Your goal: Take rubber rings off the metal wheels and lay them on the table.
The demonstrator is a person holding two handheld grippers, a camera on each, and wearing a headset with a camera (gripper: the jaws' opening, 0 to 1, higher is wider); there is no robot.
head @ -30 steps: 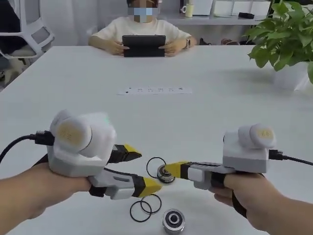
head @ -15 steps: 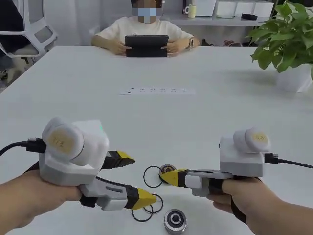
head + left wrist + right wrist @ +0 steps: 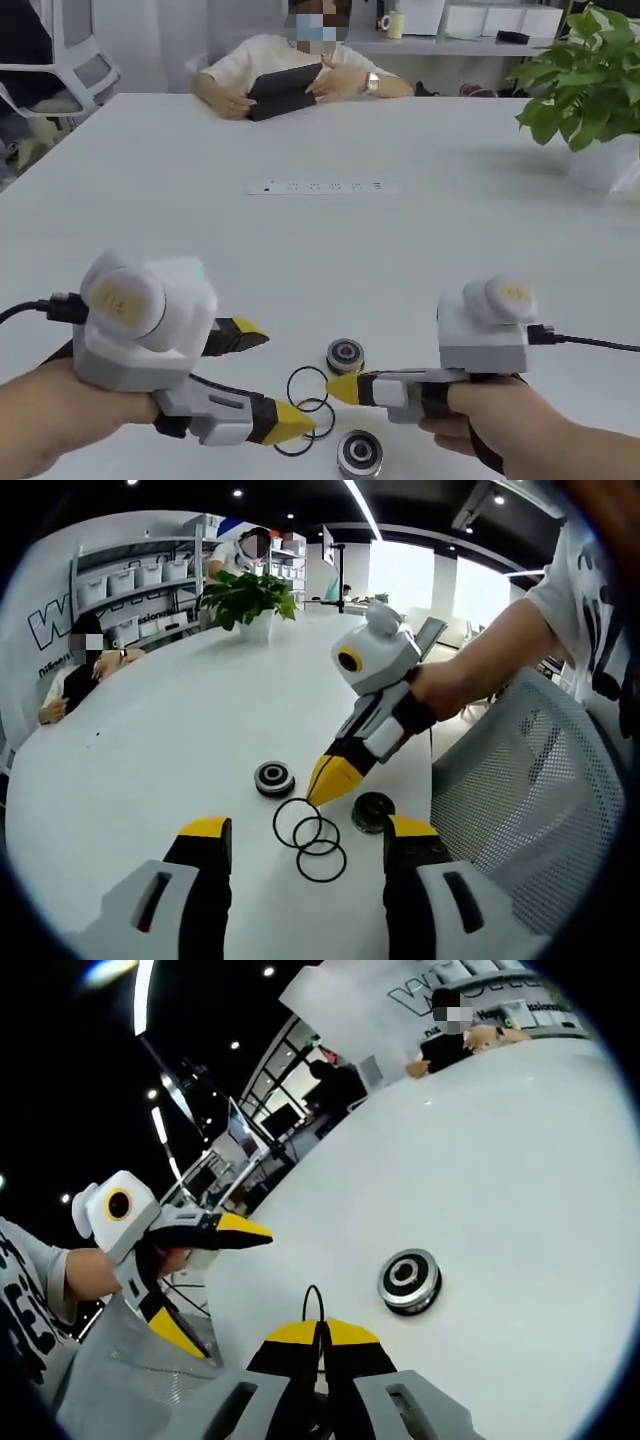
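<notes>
Between the two grippers, three black rubber rings [image 3: 318, 832] lie flat on the white table [image 3: 330, 260], overlapping one another in a small cluster. The largest ring [image 3: 289, 385] sits farthest from the person. The yellow tip of the right gripper [image 3: 338, 388] meets its edge, and that gripper's jaws are pressed together. In the right gripper view a thin black loop comes out from between the jaws, so they appear to pinch this ring.

Two metal wheels flank the rings. One wheel [image 3: 345, 353] lies just beyond them. The other wheel [image 3: 358, 452] lies nearer the person, just beside the closest ring. Whether either wheel carries a ring I cannot tell.

The left gripper [image 3: 268, 376] is held from the left with its jaws spread wide and nothing between them. In the head view its lower jaw covers part of the nearest rings, and in its own view the cluster lies between its two tips.

Farther up the table lies a white power strip [image 3: 318, 186]. A seated person [image 3: 270, 60] at the far end holds a dark tablet [image 3: 285, 90], and a potted plant [image 3: 585, 75] stands at the right edge.
</notes>
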